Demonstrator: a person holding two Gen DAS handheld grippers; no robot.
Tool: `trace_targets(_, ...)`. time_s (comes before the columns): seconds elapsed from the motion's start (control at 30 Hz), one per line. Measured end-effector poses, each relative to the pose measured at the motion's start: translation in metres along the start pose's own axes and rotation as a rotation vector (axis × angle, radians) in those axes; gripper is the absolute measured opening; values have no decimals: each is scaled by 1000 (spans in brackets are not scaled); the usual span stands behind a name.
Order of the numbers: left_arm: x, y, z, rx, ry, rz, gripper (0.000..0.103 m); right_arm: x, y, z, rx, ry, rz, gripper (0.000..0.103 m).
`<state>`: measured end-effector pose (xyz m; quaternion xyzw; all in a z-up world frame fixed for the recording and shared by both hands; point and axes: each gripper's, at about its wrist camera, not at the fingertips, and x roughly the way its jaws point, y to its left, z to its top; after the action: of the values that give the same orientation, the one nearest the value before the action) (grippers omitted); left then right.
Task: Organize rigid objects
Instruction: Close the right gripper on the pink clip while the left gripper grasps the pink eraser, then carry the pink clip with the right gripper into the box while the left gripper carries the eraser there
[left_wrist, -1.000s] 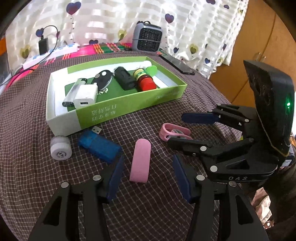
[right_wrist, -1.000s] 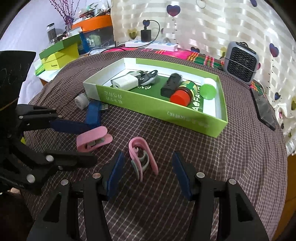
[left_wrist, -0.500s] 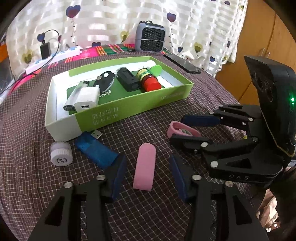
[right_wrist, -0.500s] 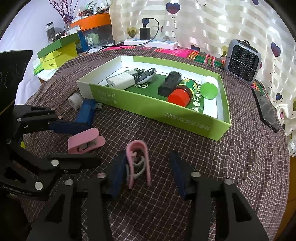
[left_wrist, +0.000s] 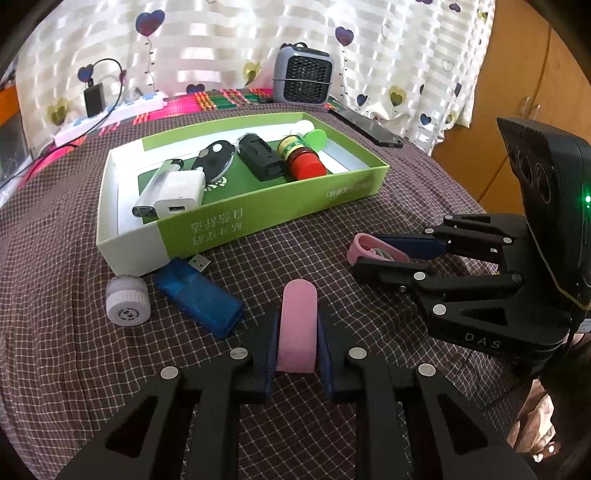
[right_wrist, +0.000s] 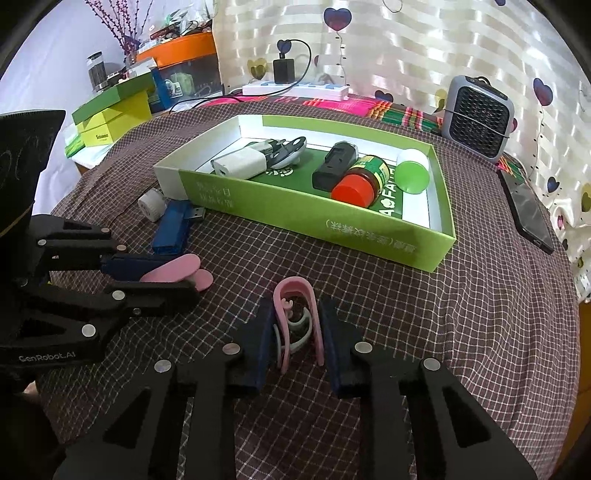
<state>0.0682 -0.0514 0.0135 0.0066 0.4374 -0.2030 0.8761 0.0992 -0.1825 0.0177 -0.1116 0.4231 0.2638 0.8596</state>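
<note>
Grasp step: left hand-held gripper (left_wrist: 297, 345) clamped on pink case (left_wrist: 297, 325), right hand-held gripper (right_wrist: 298, 334) closing onto pink clip (right_wrist: 297, 317); next, probably lift both into green box (left_wrist: 258, 218).

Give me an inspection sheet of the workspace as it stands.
Surface: checked cloth.
Job's things: green box holding charger, key fob, bottles; pink clip, pink loop, blue USB stick, white jar outside it.
Clutter: phone, mini fan.
Grippers: left gripper shut on pink clip; right gripper closing on pink loop.
Cables: power strip, plugged adapter.
Surroundings: heart-print curtain, stacked boxes.
</note>
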Motion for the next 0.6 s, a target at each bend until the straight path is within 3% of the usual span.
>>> trace_targets(0.6, -4, -2, -1, 0, -11, -4, 17, -8, 1, -4, 36, -18, -15, 25)
